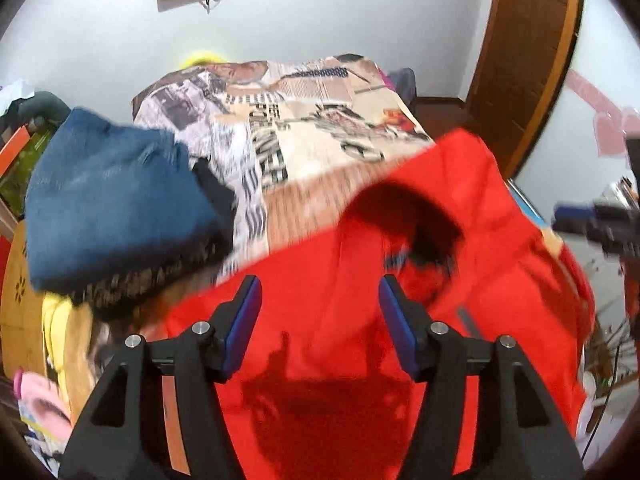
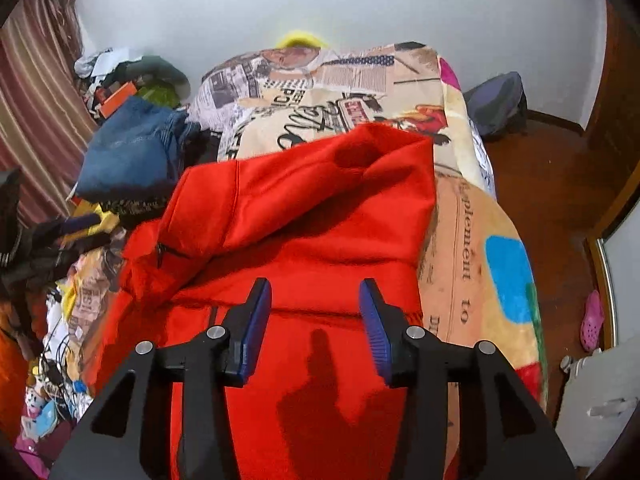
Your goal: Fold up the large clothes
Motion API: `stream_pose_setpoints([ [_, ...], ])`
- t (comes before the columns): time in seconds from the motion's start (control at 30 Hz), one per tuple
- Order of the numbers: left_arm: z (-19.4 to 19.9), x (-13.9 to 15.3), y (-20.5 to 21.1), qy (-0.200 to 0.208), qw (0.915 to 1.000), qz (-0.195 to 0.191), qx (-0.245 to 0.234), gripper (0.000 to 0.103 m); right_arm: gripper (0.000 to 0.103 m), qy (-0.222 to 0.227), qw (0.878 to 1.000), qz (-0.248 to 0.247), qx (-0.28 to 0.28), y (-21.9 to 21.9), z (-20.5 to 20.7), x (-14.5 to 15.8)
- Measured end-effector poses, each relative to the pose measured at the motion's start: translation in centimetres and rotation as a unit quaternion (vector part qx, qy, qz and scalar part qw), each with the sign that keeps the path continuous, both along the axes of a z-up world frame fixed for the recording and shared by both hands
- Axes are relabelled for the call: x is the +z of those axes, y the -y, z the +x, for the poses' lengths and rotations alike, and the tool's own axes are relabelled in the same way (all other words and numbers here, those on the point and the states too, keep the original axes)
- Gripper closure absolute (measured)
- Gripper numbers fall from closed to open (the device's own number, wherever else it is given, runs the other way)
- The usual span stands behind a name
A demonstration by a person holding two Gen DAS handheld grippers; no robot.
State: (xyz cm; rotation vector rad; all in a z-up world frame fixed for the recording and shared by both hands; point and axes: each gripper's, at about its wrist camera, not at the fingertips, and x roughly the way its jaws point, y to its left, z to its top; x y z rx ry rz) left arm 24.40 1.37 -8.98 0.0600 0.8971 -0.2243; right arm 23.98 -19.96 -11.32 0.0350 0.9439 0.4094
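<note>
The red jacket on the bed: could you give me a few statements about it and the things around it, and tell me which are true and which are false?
1. The red jacket lies on a bed with a printed cover. True.
2. The right claw is clamped shut on the jacket. False: its jaws stand apart with nothing pinched between them.
3. Folded blue jeans lie to the left of the jacket. True.
4. The left claw is holding the jeans. False: it is open above the red jacket.
5. A pink shoe lies on the floor to the right of the bed. True.
</note>
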Motion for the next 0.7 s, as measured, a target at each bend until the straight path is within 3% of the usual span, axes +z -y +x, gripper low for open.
stream_pose_setpoints([
  [0.17,5.3,-1.1,2.4,-0.007,0.9997,-0.007,-0.022,0.043,0.061,-0.007,1.000,0.004,-0.005,0.3,0.7,-0.7],
  [0.33,9.2,-4.3,5.6,-0.025,0.9971,0.039,-0.060,0.043,0.061,-0.018,1.000,0.003,-0.018,1.5,1.3,-1.4],
  [0.4,10.0,-4.9,6.4,-0.023,0.9965,0.037,-0.072,0.054,0.061,-0.018,0.999,0.001,-0.026,2.2,1.5,-1.6],
  [0.47,10.1,-4.6,7.2,-0.016,0.9956,0.019,-0.090,0.088,0.061,-0.021,0.999,-0.005,-0.044,2.8,1.5,-1.6],
  [0.5,10.0,-4.2,7.7,-0.003,0.9950,0.011,-0.100,0.095,0.061,-0.022,0.998,-0.006,-0.050,3.2,1.5,-1.6],
  [0.6,8.8,-2.5,9.3,0.042,0.9917,0.014,-0.121,0.101,0.061,-0.021,0.998,-0.006,-0.060,3.8,1.5,-1.3],
  [0.7,7.3,-0.8,10.8,0.055,0.9883,-0.004,-0.142,0.101,0.061,-0.012,0.998,-0.002,-0.063,4.1,1.0,-0.5],
])
